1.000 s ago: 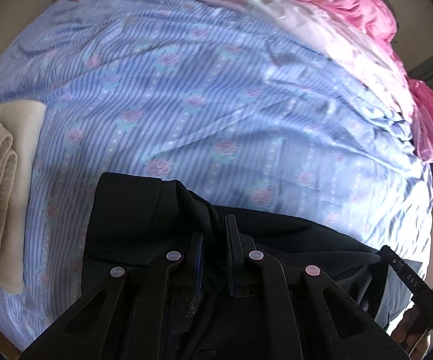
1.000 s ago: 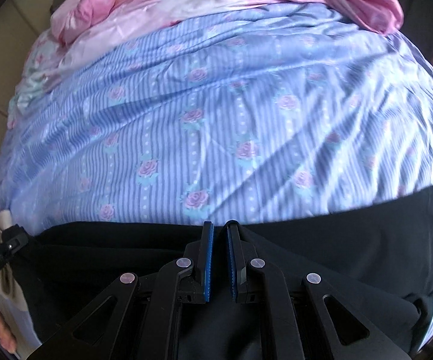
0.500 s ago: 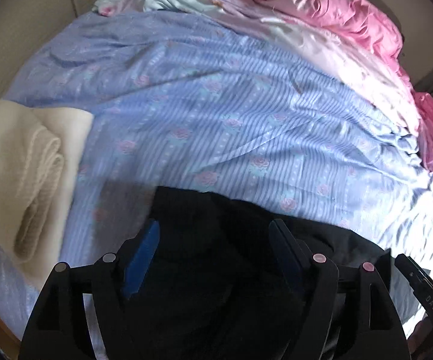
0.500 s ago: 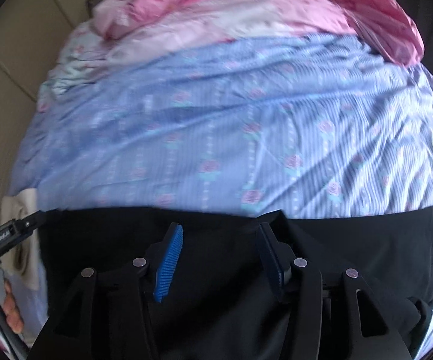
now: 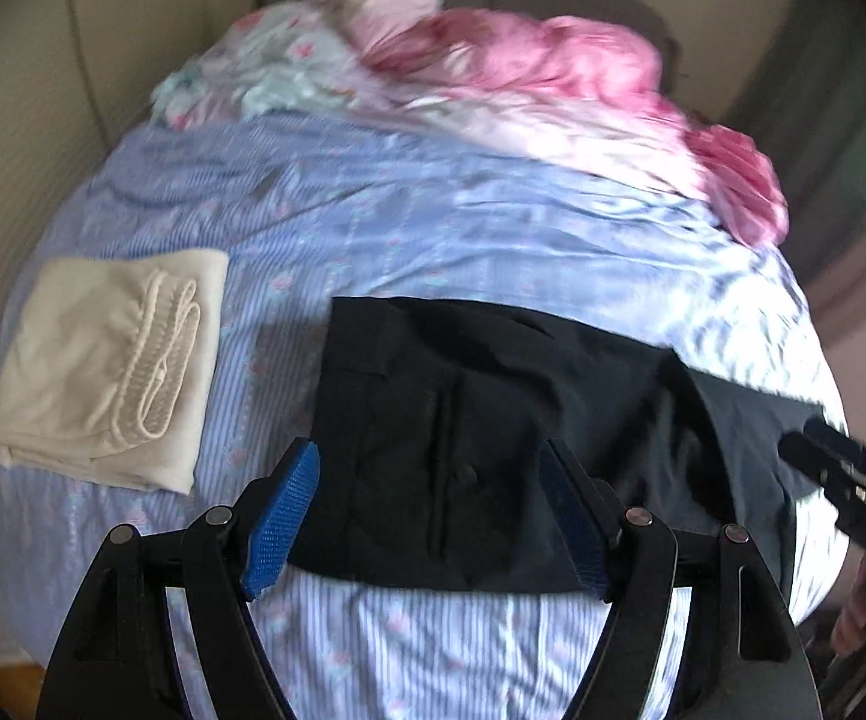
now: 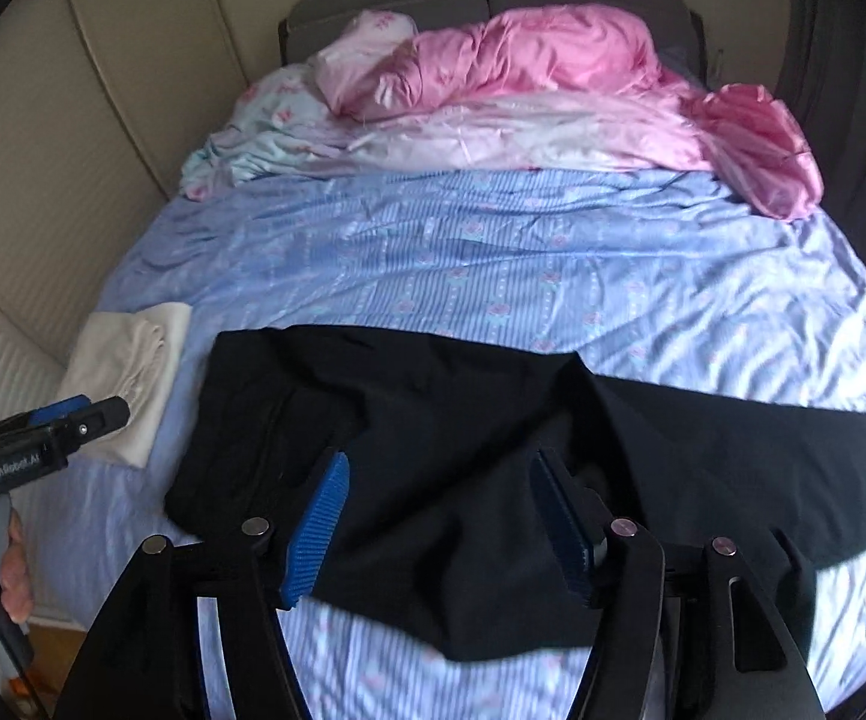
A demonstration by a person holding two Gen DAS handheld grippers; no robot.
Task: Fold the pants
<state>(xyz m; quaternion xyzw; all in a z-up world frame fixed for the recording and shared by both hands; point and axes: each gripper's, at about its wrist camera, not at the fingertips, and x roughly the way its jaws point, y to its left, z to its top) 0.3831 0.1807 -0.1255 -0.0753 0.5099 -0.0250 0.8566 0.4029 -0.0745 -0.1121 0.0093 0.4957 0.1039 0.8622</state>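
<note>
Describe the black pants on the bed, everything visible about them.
The black pants, of a smooth matte woven cloth, lie flat across the near part of the blue striped floral bedsheet. They look folded lengthwise, the wide waist end to the left, the narrower leg end reaching right. A vertical seam and a small button show near the waist. Nothing grips them: the left gripper and right gripper hang open above them.

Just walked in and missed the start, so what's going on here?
A person is folding black pants on a bed with a blue floral sheet. Both the left gripper and right gripper are open above the pants, holding nothing. A folded cream garment lies to their left.
</note>
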